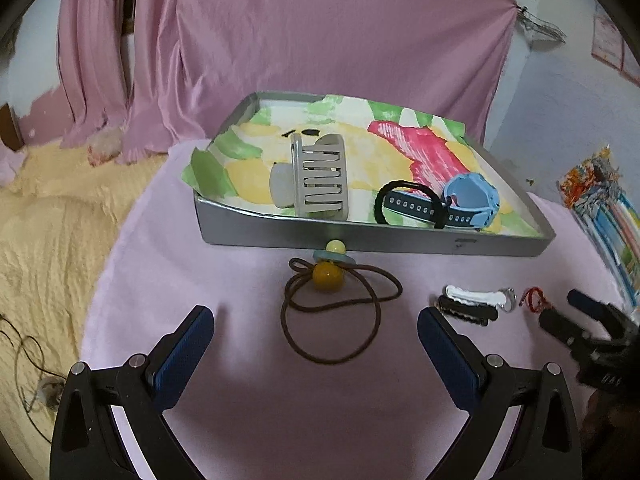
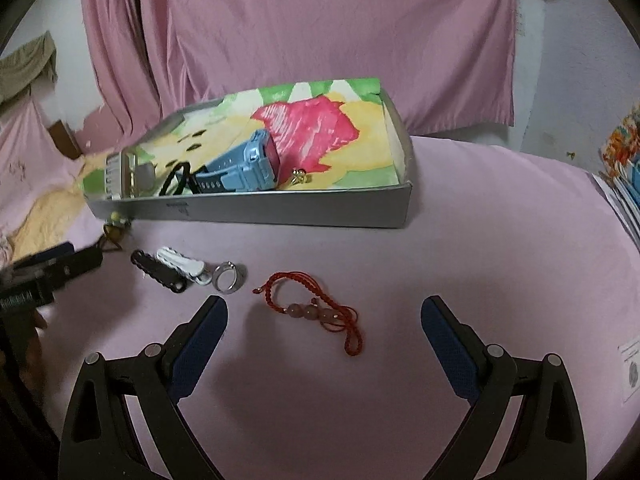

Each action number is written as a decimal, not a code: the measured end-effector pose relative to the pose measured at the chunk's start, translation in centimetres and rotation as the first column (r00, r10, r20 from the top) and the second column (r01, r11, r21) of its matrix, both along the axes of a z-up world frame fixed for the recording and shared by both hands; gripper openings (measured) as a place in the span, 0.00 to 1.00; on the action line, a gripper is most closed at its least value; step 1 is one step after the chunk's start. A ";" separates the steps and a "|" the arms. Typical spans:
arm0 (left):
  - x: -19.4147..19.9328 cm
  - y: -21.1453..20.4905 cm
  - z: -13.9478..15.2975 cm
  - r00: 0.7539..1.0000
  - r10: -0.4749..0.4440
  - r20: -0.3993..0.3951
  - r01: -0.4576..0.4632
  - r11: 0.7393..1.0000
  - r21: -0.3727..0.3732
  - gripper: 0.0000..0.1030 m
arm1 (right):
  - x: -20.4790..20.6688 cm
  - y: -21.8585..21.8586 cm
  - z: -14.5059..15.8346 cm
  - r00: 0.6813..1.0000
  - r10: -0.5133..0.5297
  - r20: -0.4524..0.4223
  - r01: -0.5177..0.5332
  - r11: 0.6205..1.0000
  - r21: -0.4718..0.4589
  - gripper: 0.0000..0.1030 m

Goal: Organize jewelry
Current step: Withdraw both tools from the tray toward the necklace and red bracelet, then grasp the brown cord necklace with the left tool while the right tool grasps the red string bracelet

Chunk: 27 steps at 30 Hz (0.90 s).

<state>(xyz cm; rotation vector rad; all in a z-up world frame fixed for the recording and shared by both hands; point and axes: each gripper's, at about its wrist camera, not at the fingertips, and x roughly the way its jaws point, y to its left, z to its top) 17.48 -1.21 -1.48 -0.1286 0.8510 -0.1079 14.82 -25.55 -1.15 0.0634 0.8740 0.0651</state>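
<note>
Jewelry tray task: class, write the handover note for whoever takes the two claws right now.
Left claw: open, empty, hovering over the brown hair tie with yellow beads.
Right claw: open, empty, over the red cord bracelet.
Done, in the tray: blue watch, black hair tie, grey hair claw clip, small gold piece.
Left on the pink cloth: brown hair tie, red bracelet, black clip, white clip, silver ring.

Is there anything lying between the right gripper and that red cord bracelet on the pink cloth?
Nothing visible. The right gripper is open, and the red cord bracelet lies on bare cloth between its fingers. The silver ring sits off to the left.
</note>
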 end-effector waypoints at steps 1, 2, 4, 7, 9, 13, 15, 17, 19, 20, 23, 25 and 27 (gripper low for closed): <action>0.2 0.1 0.0 1.000 0.003 -0.003 -0.003 1.000 -0.004 0.99 | 0.2 0.0 0.0 1.000 0.004 -0.006 -0.004 1.000 -0.003 0.92; 0.4 0.1 0.0 1.000 0.006 -0.004 -0.006 1.000 -0.003 0.99 | 0.3 0.1 -0.1 1.000 0.008 -0.011 -0.008 1.000 -0.005 0.92; 0.9 0.1 -0.1 1.000 0.003 -0.010 -0.003 1.000 0.003 0.99 | 0.6 0.2 -0.2 1.000 0.013 -0.020 -0.014 1.000 -0.006 0.87; 1.6 -0.2 -0.2 1.000 -0.008 -0.021 0.008 1.000 0.002 0.96 | 0.8 0.4 -0.3 0.999 0.022 -0.035 -0.023 1.000 -0.013 0.78; 2.0 -0.3 -0.4 0.999 -0.011 -0.035 0.011 1.000 -0.005 0.91 | 1.1 0.7 -0.4 0.999 0.027 -0.041 -0.028 0.999 -0.029 0.78; 2.3 -0.3 -0.3 1.000 -0.010 -0.029 0.010 1.000 -0.011 0.81 | 1.0 1.0 -0.2 0.998 0.039 -0.041 -0.041 0.998 -0.041 0.72; 2.5 -0.4 -0.3 1.000 -0.013 -0.026 0.013 1.000 -0.009 0.75 | 1.0 1.0 -0.1 0.998 0.044 -0.036 -0.045 0.998 -0.039 0.67; 2.5 -0.5 -0.2 1.000 -0.018 -0.024 0.017 1.000 -0.008 0.68 | 0.9 0.9 -0.1 0.998 0.049 -0.032 -0.050 0.998 -0.036 0.61; 2.5 -0.6 -0.2 0.999 -0.022 -0.023 0.022 1.000 -0.003 0.58 | 0.9 1.0 -0.1 0.998 0.053 -0.028 -0.054 0.998 -0.038 0.54; 2.5 -0.7 -0.2 0.999 -0.024 -0.022 0.023 1.000 -0.003 0.54 | 0.9 1.0 0.0 0.998 0.056 -0.025 -0.057 0.998 -0.039 0.48; 2.5 -0.7 -0.2 1.000 -0.018 -0.023 0.018 1.000 0.003 0.40 | 0.8 1.1 0.1 0.998 0.064 -0.020 -0.064 0.997 -0.041 0.37; 2.4 -0.7 -0.2 1.000 -0.007 -0.023 0.007 1.000 0.014 0.30 | 0.7 1.1 0.1 0.997 0.070 -0.016 -0.071 0.997 -0.035 0.30; 2.3 -0.5 -0.1 1.000 -0.007 -0.023 0.008 1.000 0.013 0.20 | 0.6 1.0 0.1 0.997 0.077 -0.011 -0.077 0.997 -0.024 0.26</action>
